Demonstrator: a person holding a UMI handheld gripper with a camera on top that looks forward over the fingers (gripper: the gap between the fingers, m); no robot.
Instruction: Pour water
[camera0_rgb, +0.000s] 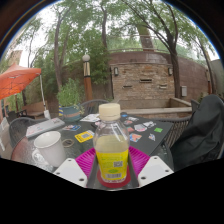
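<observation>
Bottle (111, 148) clamped upright between my pads (86, 160), jaws closed on it. Carry step; next, swing left to mug (47, 150) and tilt.

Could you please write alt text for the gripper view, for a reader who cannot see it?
A bottle of yellow liquid with a pale cap stands upright between the tool's fingers, its pink pads close at each side, on an outdoor table strewn with cards. A white cup sits just left of the fingers; trees and a brick wall lie beyond.
</observation>
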